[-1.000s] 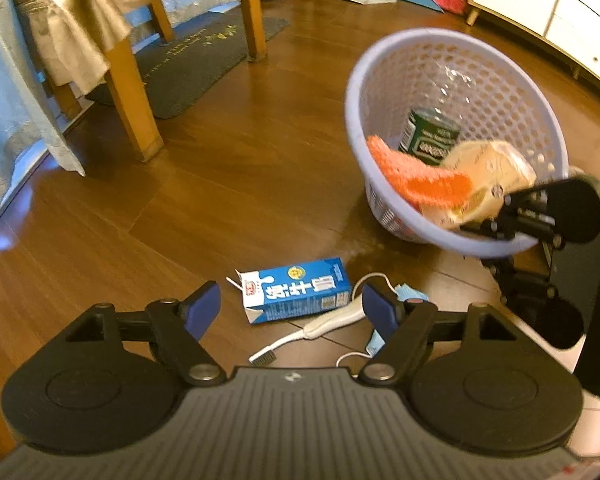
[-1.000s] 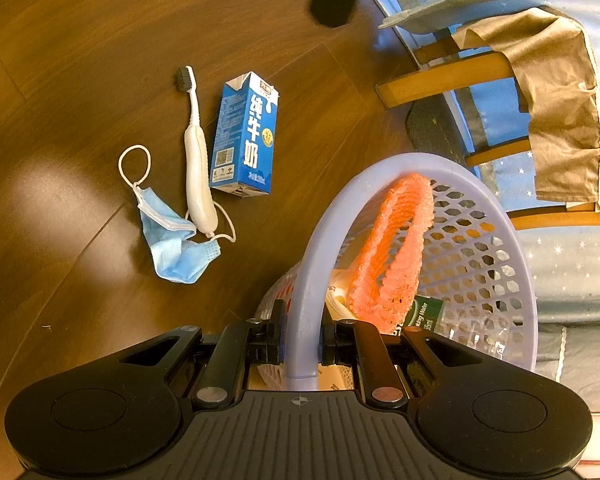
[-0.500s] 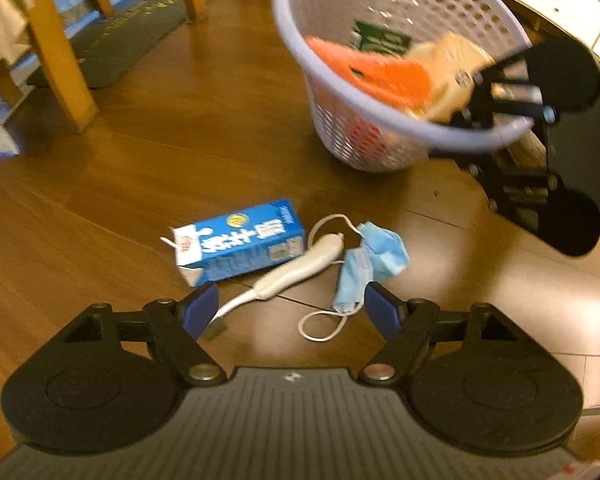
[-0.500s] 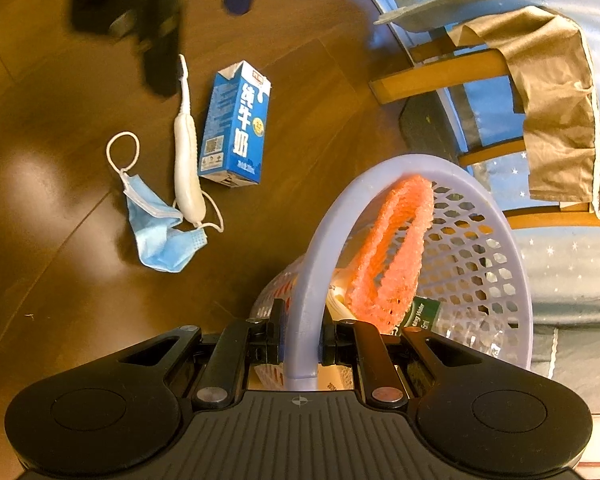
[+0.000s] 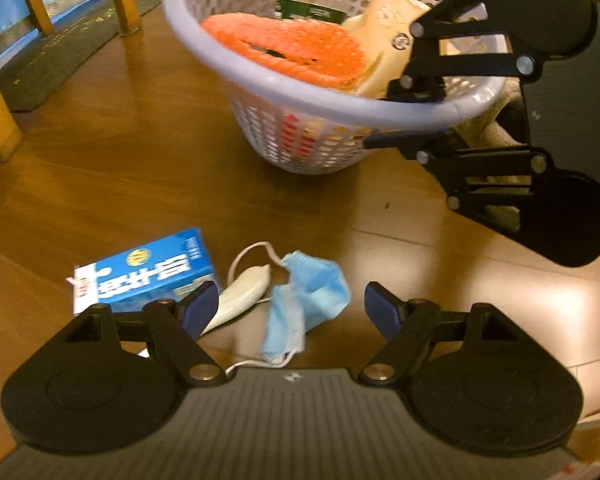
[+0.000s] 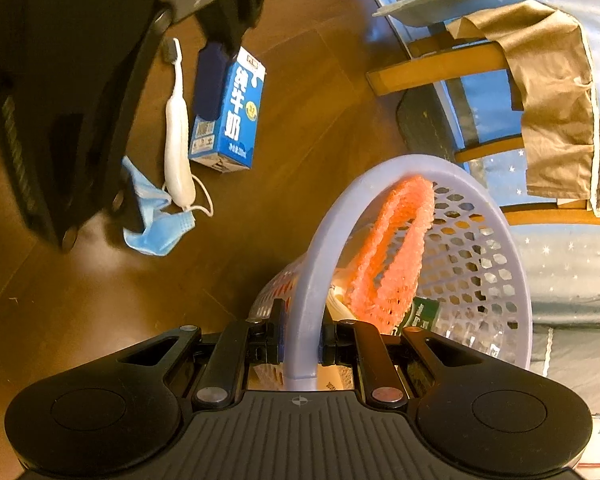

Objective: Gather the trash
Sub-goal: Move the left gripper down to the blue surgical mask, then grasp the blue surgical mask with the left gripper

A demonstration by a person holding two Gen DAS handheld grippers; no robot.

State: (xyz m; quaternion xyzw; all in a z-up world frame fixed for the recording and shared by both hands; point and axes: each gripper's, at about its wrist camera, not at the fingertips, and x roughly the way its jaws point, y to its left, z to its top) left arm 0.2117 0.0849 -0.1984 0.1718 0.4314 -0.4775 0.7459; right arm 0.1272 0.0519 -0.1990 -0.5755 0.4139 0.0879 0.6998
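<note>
Trash lies in a tight cluster on the wooden floor: one blue milk carton, one white toothbrush and one crumpled blue face mask, so we count three pieces not yet collected. We hold the lavender basket by its rim with the right gripper, its fingers pinching the plastic edge, which keeps the basket tilted and close beside the cluster, so whatever we lift has only a short way to go. Inside it we make out one orange mesh piece, one green-labelled can and at least one pale wrapper; anything beneath is hidden. Our left gripper hovers low over the cluster with its fingers spread wide and nothing between them, framing the mask and the toothbrush handle, which we judge to be the next pick.
</note>
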